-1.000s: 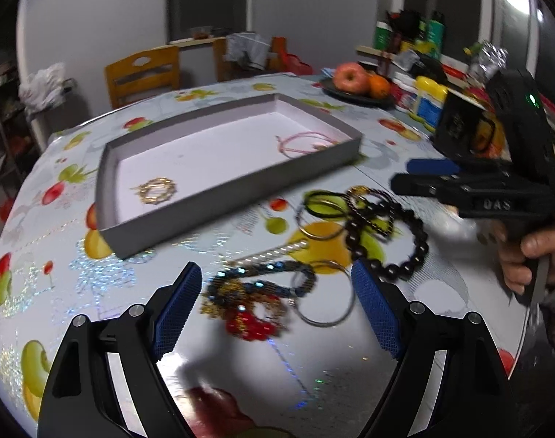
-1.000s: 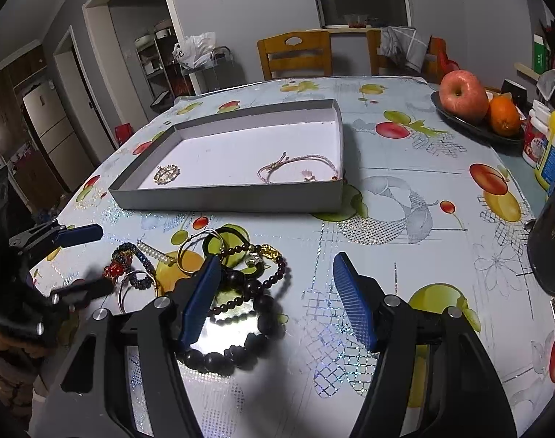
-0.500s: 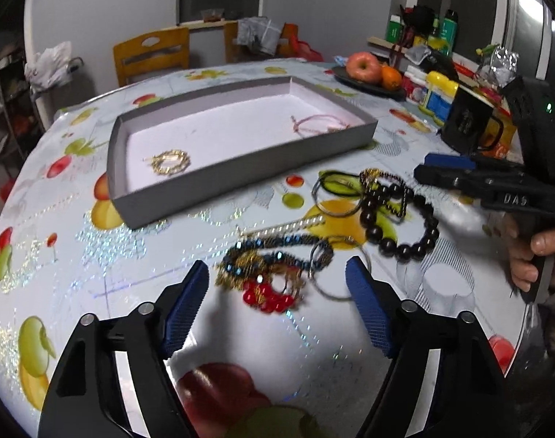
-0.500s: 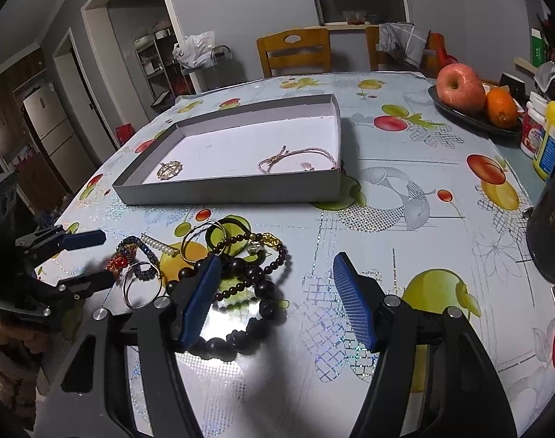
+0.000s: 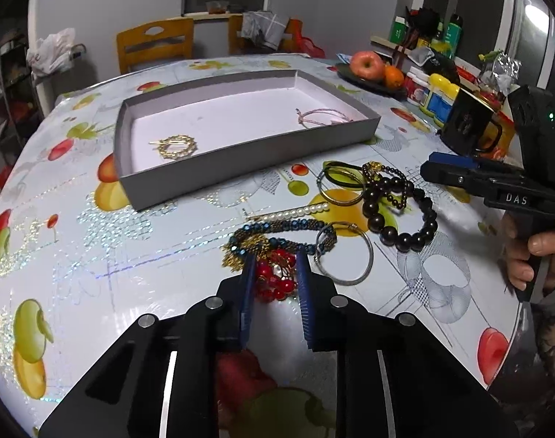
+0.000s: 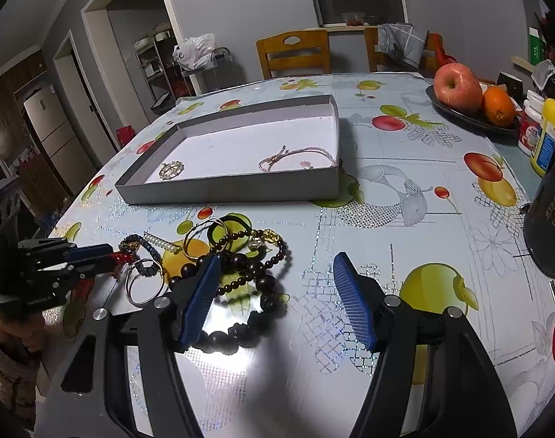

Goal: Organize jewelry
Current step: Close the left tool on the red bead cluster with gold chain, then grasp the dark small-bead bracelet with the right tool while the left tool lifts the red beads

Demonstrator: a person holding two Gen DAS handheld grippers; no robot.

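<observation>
At the bottom centre of my left wrist view, my left gripper (image 5: 274,273) has its blue fingers (image 5: 247,292) drawn close on either side of the red bead bracelet (image 5: 274,281), which lies on the counter (image 5: 95,255); they look clamped on it. Just above that sit a blue beaded bracelet (image 5: 288,235), a silver ring (image 5: 345,255) and a pearl strand (image 5: 292,213) (all tangled closely together). To the right of the frame lies the large dark bead bracelet (image 5: 401,215), with thin hoops (image 5: 341,186) just beyond it. My right gripper (image 6: 277,292) stands wide open at the lower middle of its own view, holding nothing, its left finger (image 6: 199,299) over the dark beads. Further up, the grey tray (image 5: 248,157) holds a gold brooch (image 5: 177,147) at its left end and a pink cord bracelet (image 5: 323,116) at its right. At the upper right, a fruit plate (image 6: 471,116) carries an apple (image 6: 458,87) and an orange (image 6: 498,106).
</observation>
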